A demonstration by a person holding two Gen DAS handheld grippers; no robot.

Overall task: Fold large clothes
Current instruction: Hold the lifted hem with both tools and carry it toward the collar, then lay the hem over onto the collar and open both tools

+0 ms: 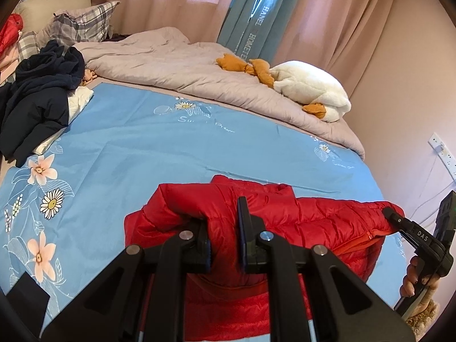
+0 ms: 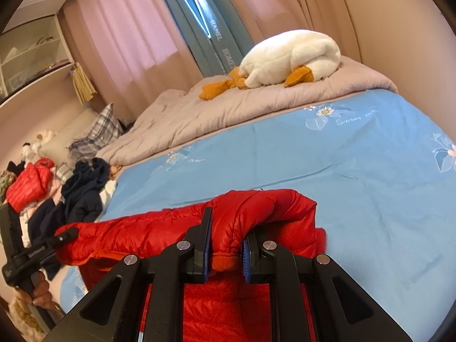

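Note:
A red quilted puffer jacket (image 1: 307, 222) hangs between both grippers over the near edge of a blue floral bedsheet (image 1: 148, 142). My left gripper (image 1: 225, 245) is shut on the jacket's left end, red fabric bunched between its pads. My right gripper (image 2: 226, 252) is shut on the other end, pinching a red knit cuff (image 2: 225, 262). In the left wrist view the right gripper (image 1: 392, 213) shows at the far right, held by a hand (image 1: 413, 279). In the right wrist view the left gripper (image 2: 68, 232) shows at the far left. The jacket (image 2: 159, 228) sags between them.
A dark navy garment pile (image 1: 40, 97) lies at the sheet's left edge, with a second red jacket (image 2: 31, 185) beyond it. A grey duvet (image 1: 176, 65) and a white plush goose (image 1: 310, 88) lie across the far side. Plaid pillows (image 1: 82, 22), curtains and a wall socket (image 1: 443, 151) surround the bed.

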